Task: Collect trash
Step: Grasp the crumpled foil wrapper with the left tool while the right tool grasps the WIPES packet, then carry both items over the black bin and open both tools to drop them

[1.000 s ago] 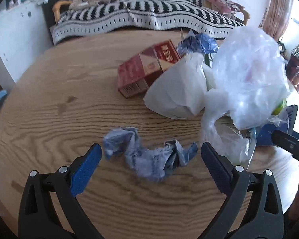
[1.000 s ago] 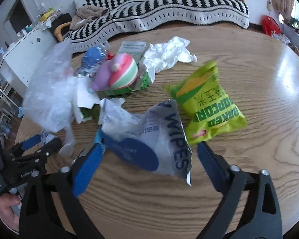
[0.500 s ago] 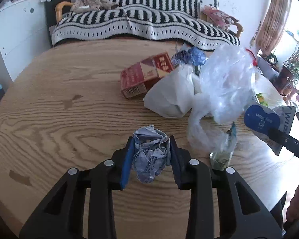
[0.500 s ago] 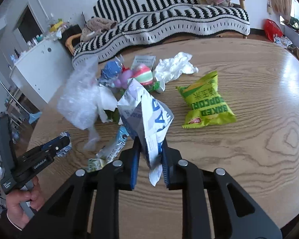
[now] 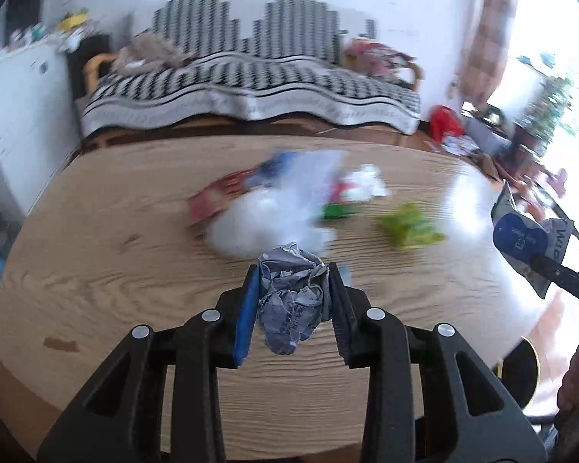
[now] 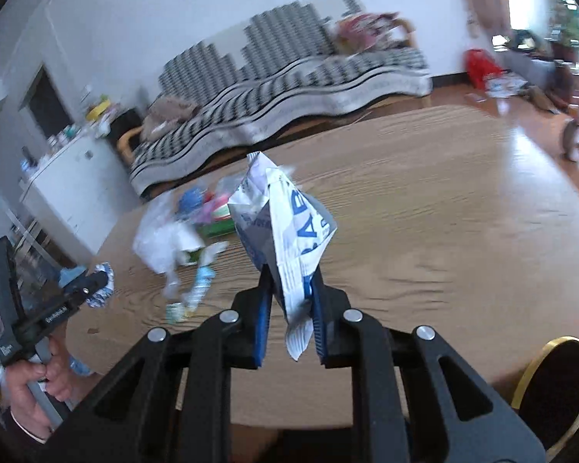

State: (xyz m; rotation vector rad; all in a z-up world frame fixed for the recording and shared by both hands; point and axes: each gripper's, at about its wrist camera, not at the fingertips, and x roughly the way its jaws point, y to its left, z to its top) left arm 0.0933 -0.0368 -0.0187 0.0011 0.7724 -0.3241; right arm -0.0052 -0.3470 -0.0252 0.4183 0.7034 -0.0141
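A round wooden table (image 5: 96, 239) with bold grain fills the view beyond the claws. A blurred heap of litter lies on it, ahead of the left claw and ahead-left of the right one. In the heap: a red box (image 5: 220, 196) at the left, a white bag (image 5: 251, 227) beside it, clear plastic (image 5: 308, 177) over the middle, and white paper (image 5: 366, 183) farther back. A green wrapper (image 5: 337, 210) lies under that paper. A yellow-green snack bag (image 5: 409, 227) lies apart, ahead-right of the left claw. A small pale packet (image 6: 197, 289) lies at the heap's near edge.
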